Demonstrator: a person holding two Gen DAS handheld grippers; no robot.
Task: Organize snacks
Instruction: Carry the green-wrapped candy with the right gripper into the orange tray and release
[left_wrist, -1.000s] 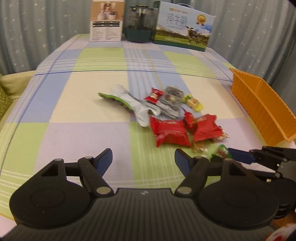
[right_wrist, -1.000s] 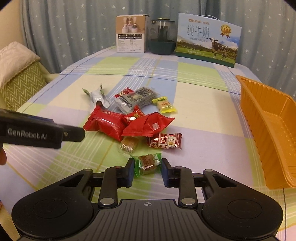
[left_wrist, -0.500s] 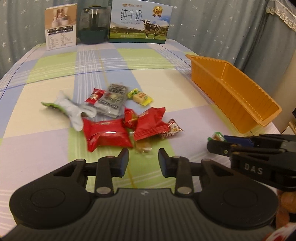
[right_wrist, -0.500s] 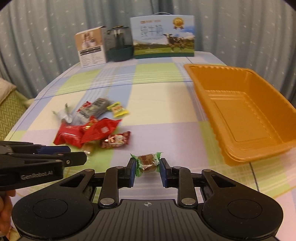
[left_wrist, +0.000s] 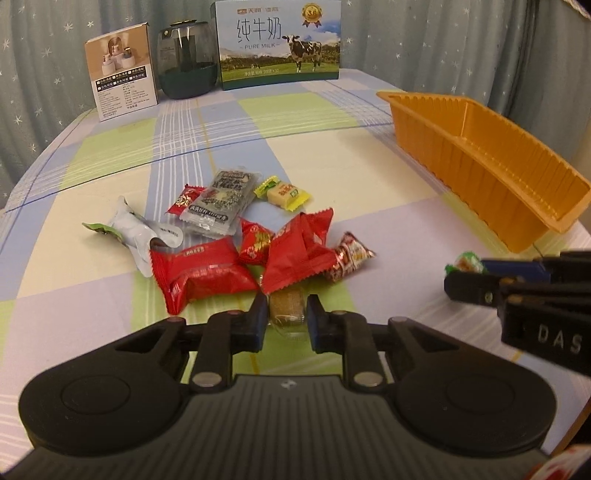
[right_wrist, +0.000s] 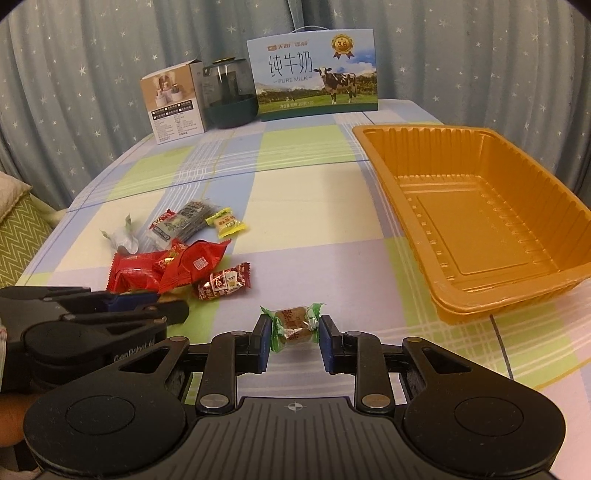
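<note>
While the checked counter (right_wrist: 303, 206) carries everything, its largest load is one orange tray (right_wrist: 476, 221) at about two o'clock in the right wrist view, with nothing in it. At twelve o'clock, along the far edge, stand one milk carton box (right_wrist: 314, 83), one dark jar (right_wrist: 229, 98) and one small white box (right_wrist: 173, 105).

Nine loose snacks lie in a heap at about ten o'clock in that view: two large red packets (left_wrist: 203, 271), one grey packet (left_wrist: 221, 201), one white and green wrapper (left_wrist: 136, 232), two small red sweets (left_wrist: 255, 242), one yellow sweet (left_wrist: 282, 194), one red and white sweet (left_wrist: 349, 254), and one clear-wrapped brown cake (left_wrist: 286, 306) at the near edge of the heap.

The left gripper (left_wrist: 284, 323) has its fingers closing, nearly together, with the brown cake between them and the pads at its sides. The right gripper (right_wrist: 293, 336) has its fingers clamped on a tenth snack, one green-wrapped brown sweet (right_wrist: 293, 325), held clear of the counter at about eight o'clock from the tray.
</note>
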